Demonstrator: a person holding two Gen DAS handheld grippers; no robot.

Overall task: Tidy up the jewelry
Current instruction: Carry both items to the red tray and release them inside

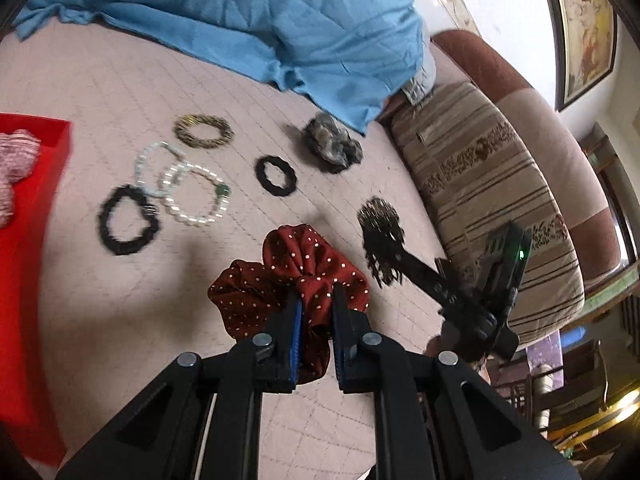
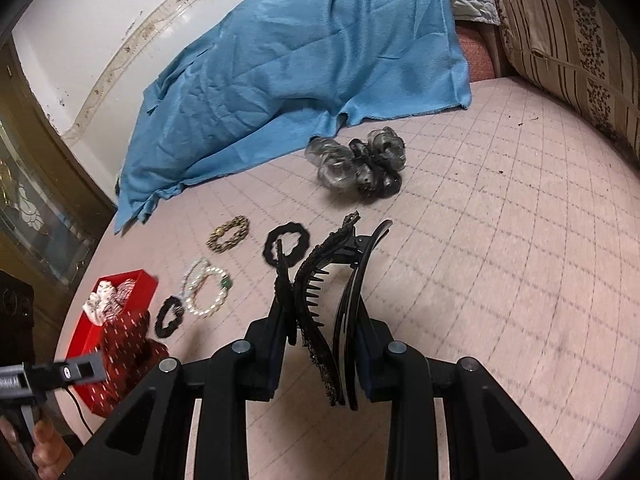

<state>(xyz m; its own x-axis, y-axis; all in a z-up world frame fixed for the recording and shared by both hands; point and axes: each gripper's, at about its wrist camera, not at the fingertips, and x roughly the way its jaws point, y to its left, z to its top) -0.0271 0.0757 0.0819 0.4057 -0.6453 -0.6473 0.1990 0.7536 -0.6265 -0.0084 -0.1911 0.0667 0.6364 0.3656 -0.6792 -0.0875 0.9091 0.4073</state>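
Scrunchie (image 1: 296,280) – dark red w/ white dots – sits pinched in the left hand-held gripper (image 1: 316,304), lifted off the bed (image 1: 120,80), prob. bound for the red box (image 1: 36,216) at left; bracelets (image 1: 192,196) lie loose nearby. Right view: right hand-held gripper (image 2: 320,320) clamps a black hair claw (image 2: 320,292). No legible writing.

A pink quilted bed (image 2: 500,240) carries a blue cloth (image 2: 288,80), bracelets (image 1: 192,188), scrunchies (image 2: 356,164) and a red box (image 1: 32,240).
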